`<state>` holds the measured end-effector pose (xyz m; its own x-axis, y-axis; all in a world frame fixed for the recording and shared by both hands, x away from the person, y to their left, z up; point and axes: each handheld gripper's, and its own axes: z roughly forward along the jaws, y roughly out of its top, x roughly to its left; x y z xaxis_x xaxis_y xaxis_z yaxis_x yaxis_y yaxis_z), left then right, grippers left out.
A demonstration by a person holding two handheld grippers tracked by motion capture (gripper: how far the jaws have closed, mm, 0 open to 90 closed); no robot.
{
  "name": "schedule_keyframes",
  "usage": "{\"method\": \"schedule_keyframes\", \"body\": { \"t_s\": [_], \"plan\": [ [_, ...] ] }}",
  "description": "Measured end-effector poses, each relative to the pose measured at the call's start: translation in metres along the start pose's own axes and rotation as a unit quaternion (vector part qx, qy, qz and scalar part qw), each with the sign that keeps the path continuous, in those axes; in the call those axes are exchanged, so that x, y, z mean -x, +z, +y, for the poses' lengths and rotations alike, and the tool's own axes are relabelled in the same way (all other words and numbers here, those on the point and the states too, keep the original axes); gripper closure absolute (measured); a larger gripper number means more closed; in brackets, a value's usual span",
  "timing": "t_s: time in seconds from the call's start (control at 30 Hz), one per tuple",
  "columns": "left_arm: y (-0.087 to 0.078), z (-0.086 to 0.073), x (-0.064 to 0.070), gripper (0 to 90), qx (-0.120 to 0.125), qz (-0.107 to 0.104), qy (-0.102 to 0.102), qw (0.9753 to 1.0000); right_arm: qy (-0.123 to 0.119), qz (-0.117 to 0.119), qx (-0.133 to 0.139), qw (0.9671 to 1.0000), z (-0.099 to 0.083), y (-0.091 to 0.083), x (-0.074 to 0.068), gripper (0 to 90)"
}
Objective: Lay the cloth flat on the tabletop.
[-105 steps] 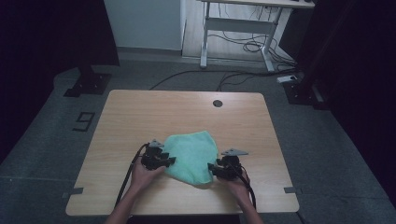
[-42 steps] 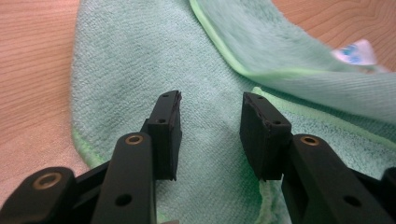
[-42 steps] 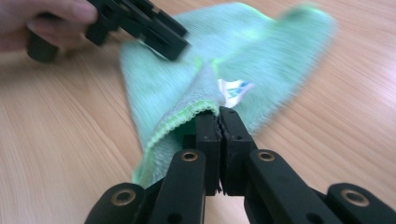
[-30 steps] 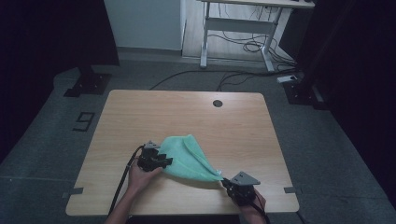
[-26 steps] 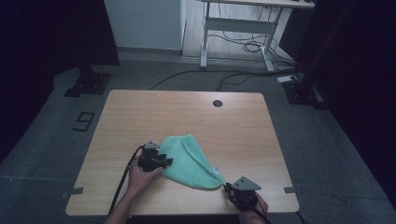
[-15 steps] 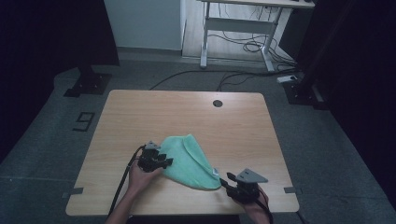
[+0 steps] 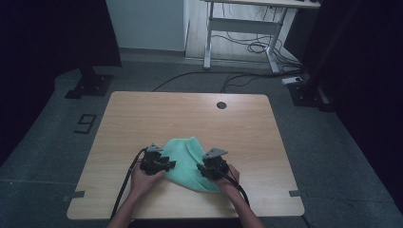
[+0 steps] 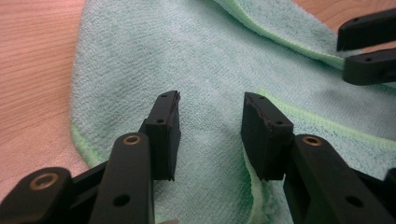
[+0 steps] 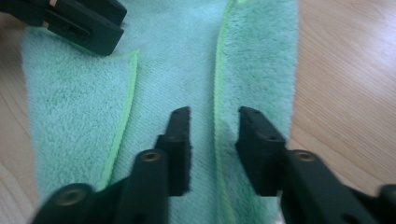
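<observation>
Left hand-held gripper (image 7: 167, 164): at the left edge of the towel (image 7: 189, 162), jaws parted, nothing between them. In the left gripper view its fingertips (image 8: 166, 126) hover over terry pile, with a folded hem just under the right-hand one.

Towel: mint green, partly folded, lying on the tabletop (image 7: 142, 118) near the person's side, between the two grippers. One flap lies over the body; bright green hems (image 9: 217, 70) run along the fold.

Right hand-held gripper (image 7: 203, 170): at the towel's right edge, jaws also parted and empty, straddling a hem line in the right gripper view.

Handling, judged: light, soft, limp; no stiffness, so it will sag and drape wherever unsupported. The pile looks grippy, not slippery; not fragile. Best hold is at a hemmed edge or corner, pinching through both layers where folded. A mid-cloth pinch would only bunch it. Two holds, well apart, to keep it spread.
</observation>
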<state>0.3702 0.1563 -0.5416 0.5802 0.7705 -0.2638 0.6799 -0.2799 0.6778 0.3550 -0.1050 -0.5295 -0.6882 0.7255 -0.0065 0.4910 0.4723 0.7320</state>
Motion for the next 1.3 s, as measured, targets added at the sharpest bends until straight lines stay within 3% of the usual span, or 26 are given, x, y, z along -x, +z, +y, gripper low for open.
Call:
{"method": "schedule_keyframes", "body": {
  "t_s": [0.07,0.1,0.17,0.3,0.43,0.57,0.63,0.7,0.77,0.8,0.9,1.03,1.13,1.17,1.3],
  "plan": [
    [0.000,0.000,0.000,57.4,0.000,0.000,0.000,1.0000,-0.012,-0.006,-0.012,0.9998,0.002,0.003,-0.002,71.8],
    [0.000,0.000,0.000,57.3,0.000,0.001,0.000,1.0000,-0.012,0.003,-0.022,0.9997,0.002,0.005,-0.002,72.6],
    [0.000,0.000,0.001,57.3,0.000,0.002,0.001,1.0000,-0.013,-0.007,-0.034,0.9993,0.002,0.008,-0.001,74.9],
    [0.000,0.000,0.001,57.4,0.001,0.002,0.001,1.0000,0.000,-0.017,-0.035,0.9992,-0.001,0.007,0.003,86.9],
    [0.000,0.000,0.001,57.5,0.001,0.002,0.001,1.0000,0.026,-0.024,-0.011,0.9993,-0.004,-0.003,0.015,88.0],
    [0.000,0.000,0.001,57.5,0.000,0.002,0.001,1.0000,0.067,-0.049,0.016,0.9964,-0.012,-0.018,0.035,87.9],
    [0.000,0.000,0.001,57.2,0.001,0.003,0.002,1.0000,0.084,-0.065,0.013,0.9942,-0.020,-0.023,0.049,87.7],
    [0.000,0.000,0.002,56.0,0.001,0.002,0.001,1.0000,0.119,-0.050,0.007,0.9916,-0.029,-0.023,0.062,85.3],
    [0.001,-0.001,0.003,54.8,0.002,0.005,0.003,1.0000,0.116,-0.080,-0.004,0.9900,-0.036,-0.022,0.066,81.8],
    [0.001,-0.001,0.003,54.8,0.002,0.005,0.003,1.0000,0.126,-0.071,-0.002,0.9895,-0.038,-0.022,0.067,77.1],
    [0.000,-0.001,0.006,53.9,0.002,0.008,0.007,0.9999,0.125,-0.091,0.007,0.9879,-0.039,-0.026,0.066,69.4],
    [-0.002,-0.003,0.007,52.1,-0.002,0.006,0.011,0.9999,0.111,-0.088,0.031,0.9895,-0.030,-0.032,0.056,62.7],
    [-0.004,-0.005,0.008,52.0,0.000,0.006,0.011,0.9999,0.106,-0.070,0.045,0.9909,-0.023,-0.034,0.048,62.2],
    [-0.005,-0.007,0.007,52.1,0.001,0.005,0.009,0.9999,0.098,-0.046,0.051,0.9928,-0.017,-0.033,0.036,61.1],
    [-0.006,-0.008,0.009,52.0,-0.001,0.004,0.010,0.9999,0.081,-0.008,0.044,0.9957,-0.008,-0.019,0.014,60.0]
  ]
}}
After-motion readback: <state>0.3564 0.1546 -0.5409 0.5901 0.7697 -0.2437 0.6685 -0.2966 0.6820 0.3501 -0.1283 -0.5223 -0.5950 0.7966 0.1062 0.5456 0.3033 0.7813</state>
